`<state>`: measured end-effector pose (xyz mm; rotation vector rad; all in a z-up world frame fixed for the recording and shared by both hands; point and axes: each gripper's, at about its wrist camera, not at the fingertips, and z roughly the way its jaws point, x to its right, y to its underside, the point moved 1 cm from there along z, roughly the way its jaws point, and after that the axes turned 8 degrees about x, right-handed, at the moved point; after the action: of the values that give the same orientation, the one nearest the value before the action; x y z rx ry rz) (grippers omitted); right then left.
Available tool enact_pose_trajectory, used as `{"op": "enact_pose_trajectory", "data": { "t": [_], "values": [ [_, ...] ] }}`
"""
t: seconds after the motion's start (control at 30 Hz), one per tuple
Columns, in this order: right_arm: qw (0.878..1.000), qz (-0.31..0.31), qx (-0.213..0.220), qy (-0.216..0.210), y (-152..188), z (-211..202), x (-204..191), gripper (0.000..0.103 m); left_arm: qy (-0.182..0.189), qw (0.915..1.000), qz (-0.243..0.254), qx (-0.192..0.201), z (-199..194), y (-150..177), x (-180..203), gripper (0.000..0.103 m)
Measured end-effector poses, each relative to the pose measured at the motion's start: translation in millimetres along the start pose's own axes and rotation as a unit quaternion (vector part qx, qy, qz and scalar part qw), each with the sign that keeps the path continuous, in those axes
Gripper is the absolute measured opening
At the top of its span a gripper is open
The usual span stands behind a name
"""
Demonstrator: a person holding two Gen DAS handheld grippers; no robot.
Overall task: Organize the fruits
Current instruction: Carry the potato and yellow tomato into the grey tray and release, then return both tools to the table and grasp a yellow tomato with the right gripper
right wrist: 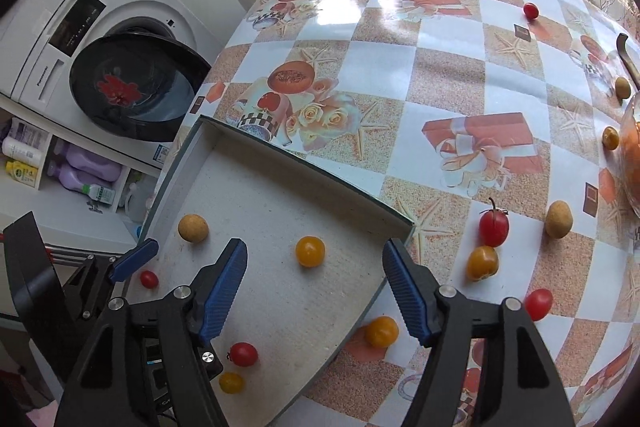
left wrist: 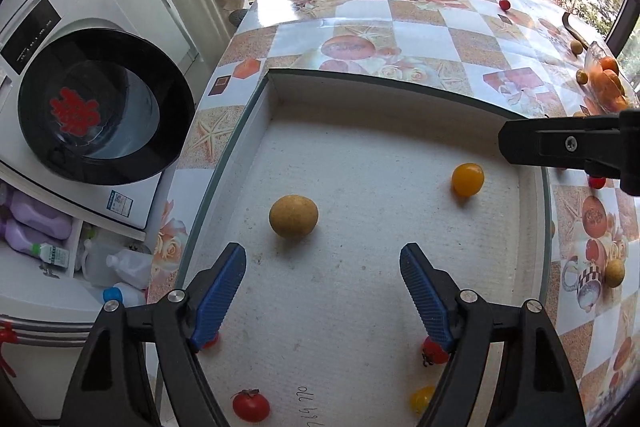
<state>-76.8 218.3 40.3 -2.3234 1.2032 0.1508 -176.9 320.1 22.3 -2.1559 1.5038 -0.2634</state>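
Note:
A shallow white tray point(left wrist: 360, 291) lies at the near left of the patterned table; it also shows in the right wrist view point(right wrist: 280, 307). In it lie a tan round fruit point(left wrist: 293, 216), a yellow tomato point(left wrist: 467, 179), red tomatoes point(left wrist: 251, 405) and another yellow one point(left wrist: 421, 399). My left gripper point(left wrist: 323, 277) is open and empty above the tray, near the tan fruit. My right gripper point(right wrist: 315, 279) is open and empty over the tray's right edge, near a yellow tomato point(right wrist: 310, 251). Loose tomatoes point(right wrist: 494, 225) and a tan fruit point(right wrist: 559, 219) lie on the table.
A glass bowl of orange fruit point(left wrist: 606, 81) stands at the table's right edge. A red tomato point(right wrist: 531, 10) lies far back. A washing machine with an open black door point(left wrist: 104, 107) stands left of the table, with bottles point(left wrist: 36, 227) on shelves below.

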Motion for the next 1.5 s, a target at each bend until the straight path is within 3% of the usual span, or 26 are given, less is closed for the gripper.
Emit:
{"op": "enact_pose_trajectory", "data": {
  "t": [0.2,0.6,0.97,1.07,1.33,1.47,1.5],
  "values": [
    [0.999,0.029,0.013,0.041,23,-32,47,0.074,0.022,0.9996,0.015,0.010,-18,-7,33,0.081],
    [0.990,0.089,-0.013,0.110,95,-66,127,0.074,0.090,0.9925,0.072,0.040,-49,-21,111,0.081],
    [0.993,0.068,-0.015,0.096,125,-67,125,0.073,0.135,0.9866,0.087,0.028,-24,-48,165,0.081],
    [0.994,0.057,-0.013,0.091,130,-67,120,0.066,0.138,0.9866,0.085,0.021,-13,-54,175,0.081],
    [0.994,0.063,-0.006,0.089,132,-63,121,0.055,0.117,0.9909,0.065,-0.008,18,-62,187,0.080],
    [0.994,0.064,0.001,0.088,130,-61,122,0.053,0.112,0.9917,0.058,-0.023,29,-62,188,0.076],
    [0.994,0.062,0.003,0.088,129,-60,121,0.053,0.112,0.9917,0.056,-0.026,31,-62,189,0.071]
  ]
}}
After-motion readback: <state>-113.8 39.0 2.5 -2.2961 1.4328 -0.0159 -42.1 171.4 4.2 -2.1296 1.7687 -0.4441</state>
